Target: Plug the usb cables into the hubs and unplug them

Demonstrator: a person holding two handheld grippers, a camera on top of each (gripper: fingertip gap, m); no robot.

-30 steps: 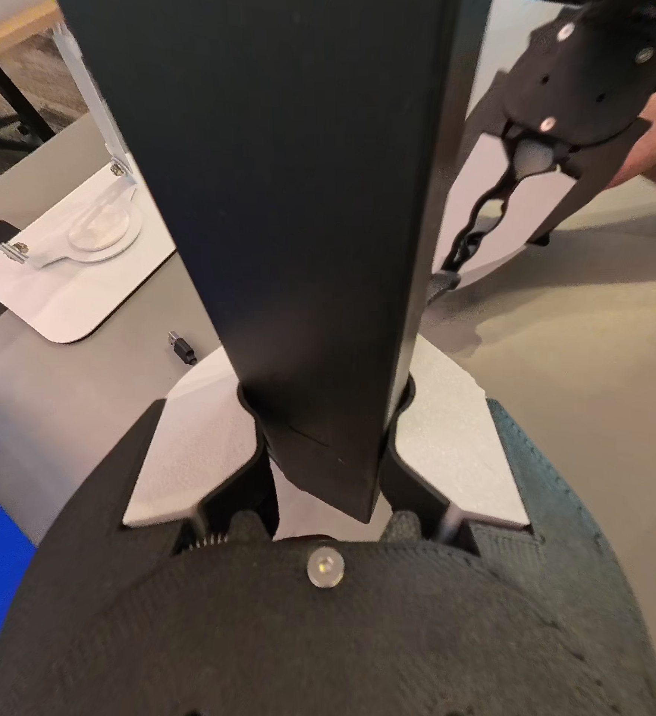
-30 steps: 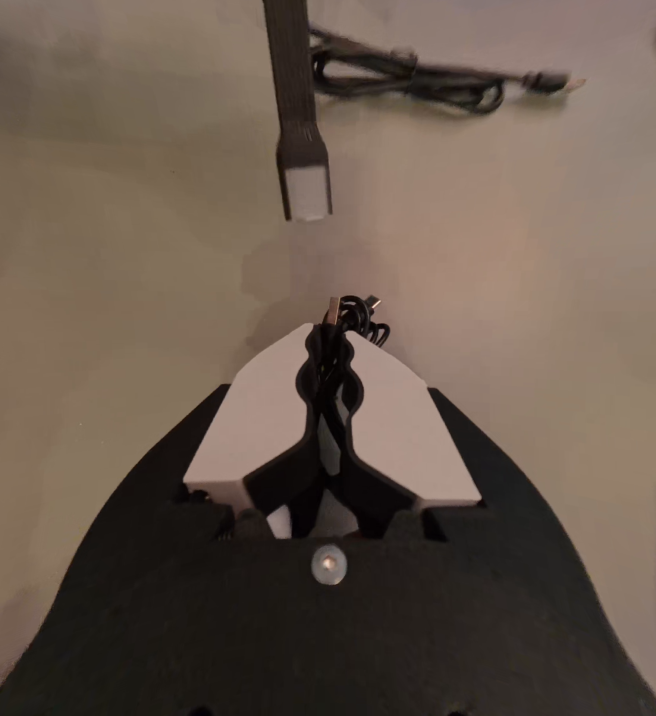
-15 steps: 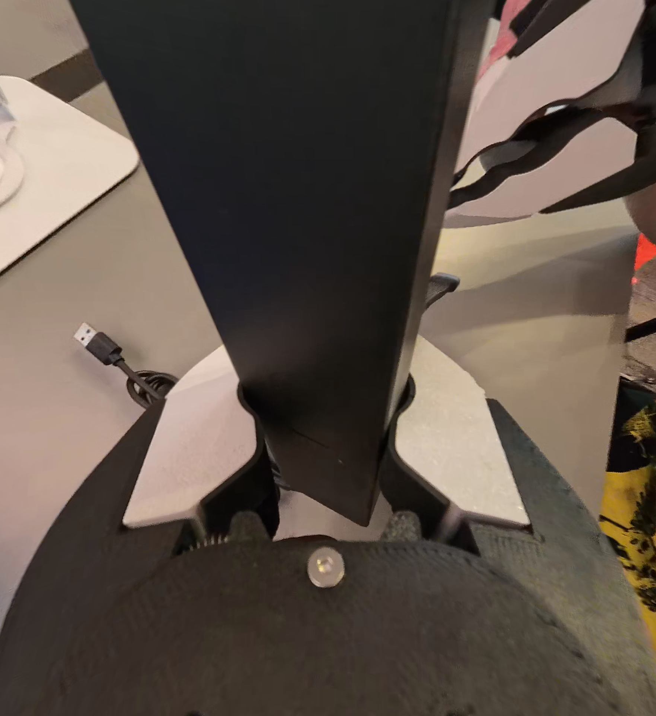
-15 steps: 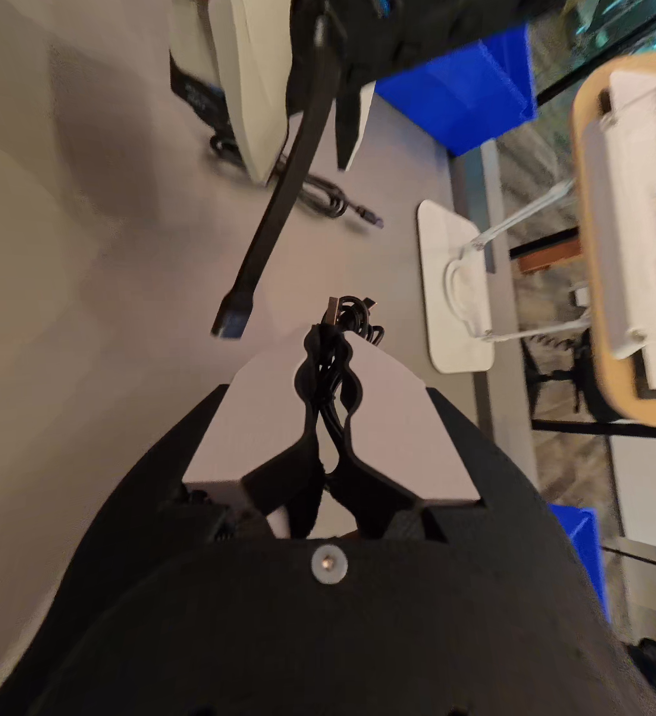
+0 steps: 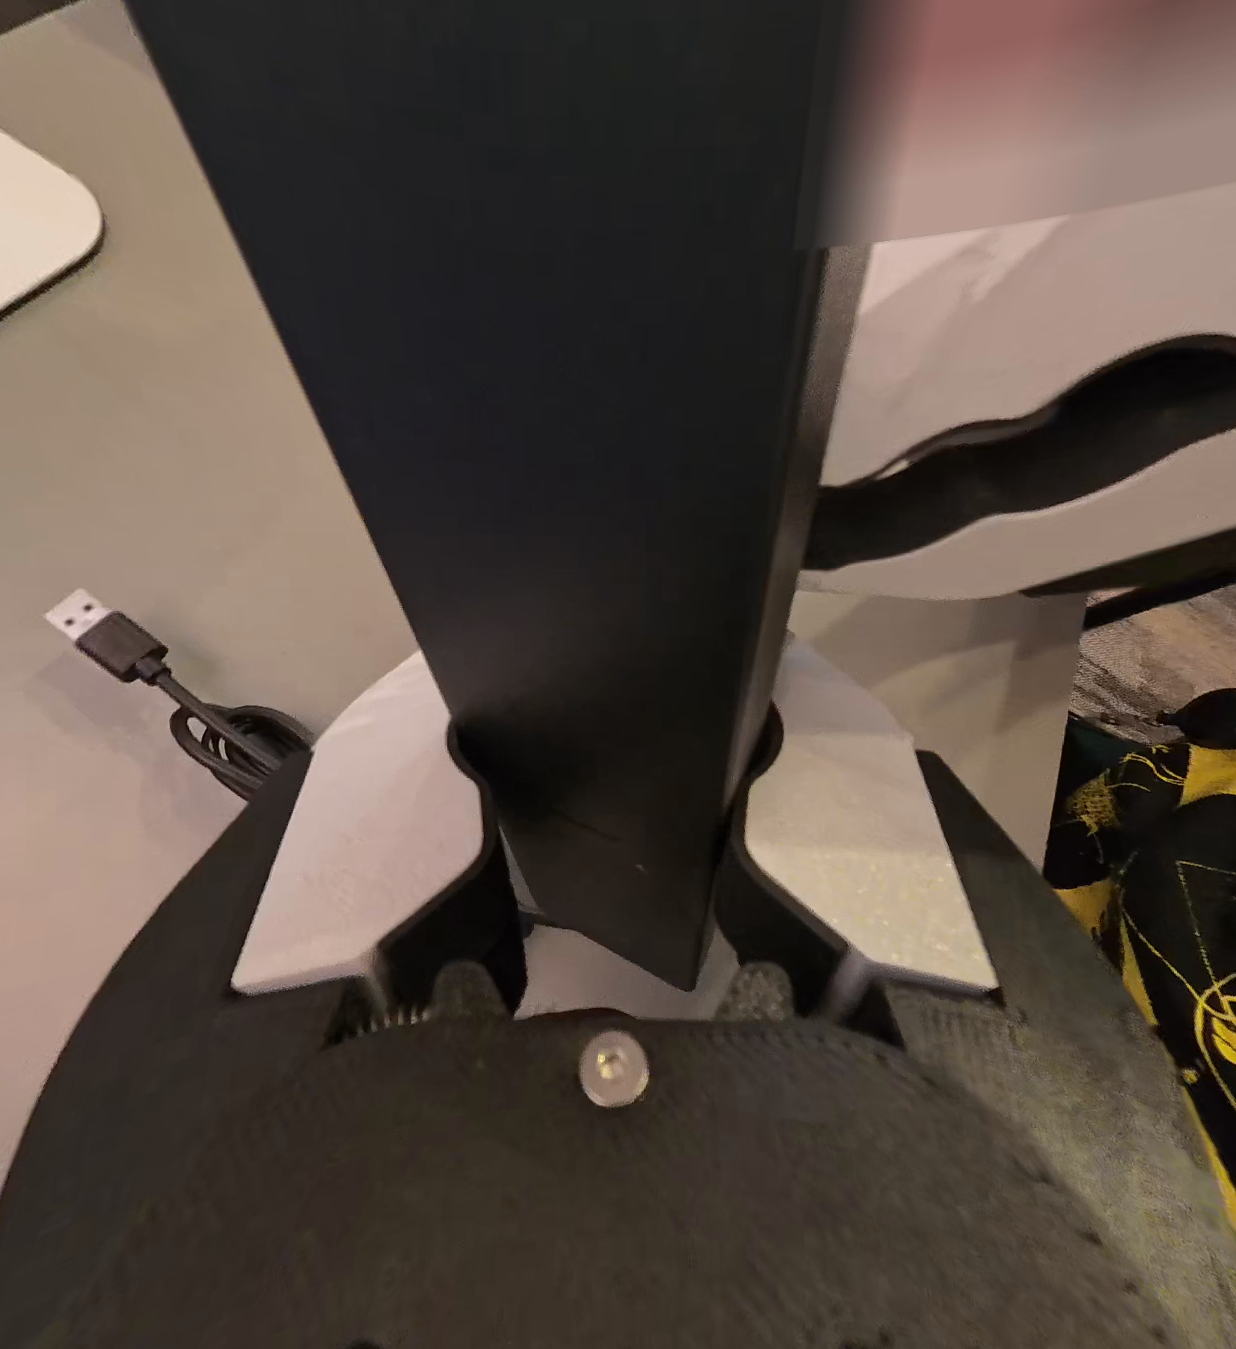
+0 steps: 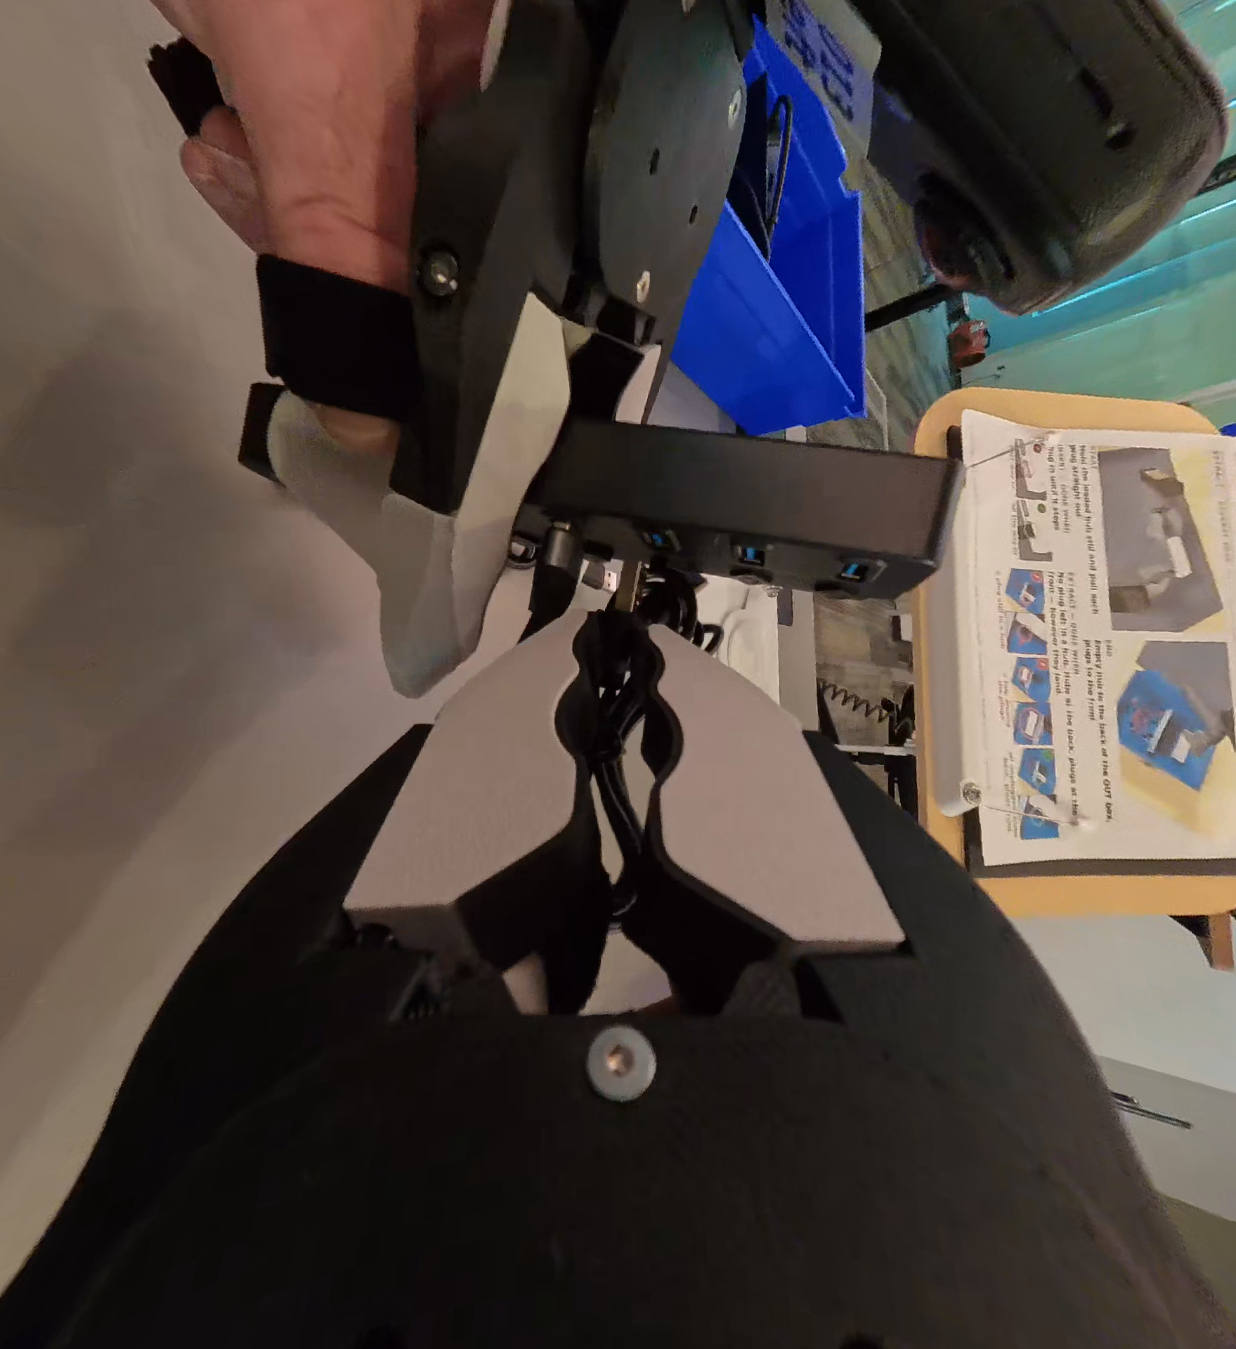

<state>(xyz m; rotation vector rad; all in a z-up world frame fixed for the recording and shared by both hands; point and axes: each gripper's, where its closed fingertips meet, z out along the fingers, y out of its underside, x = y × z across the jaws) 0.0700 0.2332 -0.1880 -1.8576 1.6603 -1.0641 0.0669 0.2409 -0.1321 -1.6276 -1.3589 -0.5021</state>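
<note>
Hub (image 6: 746, 489), black and slab-shaped, is clamped in the left tongs (image 5: 615, 730); both white fingers (image 5: 381, 825) sit against its sides in the left wrist view, and it fills the middle of that frame. Right wrist view shows the same hub end-on, held off the desk (image 6: 89, 657), with a row of blue-lined ports (image 6: 746, 552) along its lower edge. Right tongs (image 6: 618, 642) are clenched on a bundled black USB cable (image 6: 622, 774); its metal plug (image 6: 626, 591) pokes out past the fingertips, right at the hub's port edge. Can't tell whether it's seated. A hand (image 6: 308, 146) grips the left tool's handle. Second black USB cable (image 5: 162, 679) lies coiled on the desk left of the left tongs, plug free. Background: blue bin (image 6: 768, 292), printed sheet (image 6: 1126, 642) on a wooden board.
</note>
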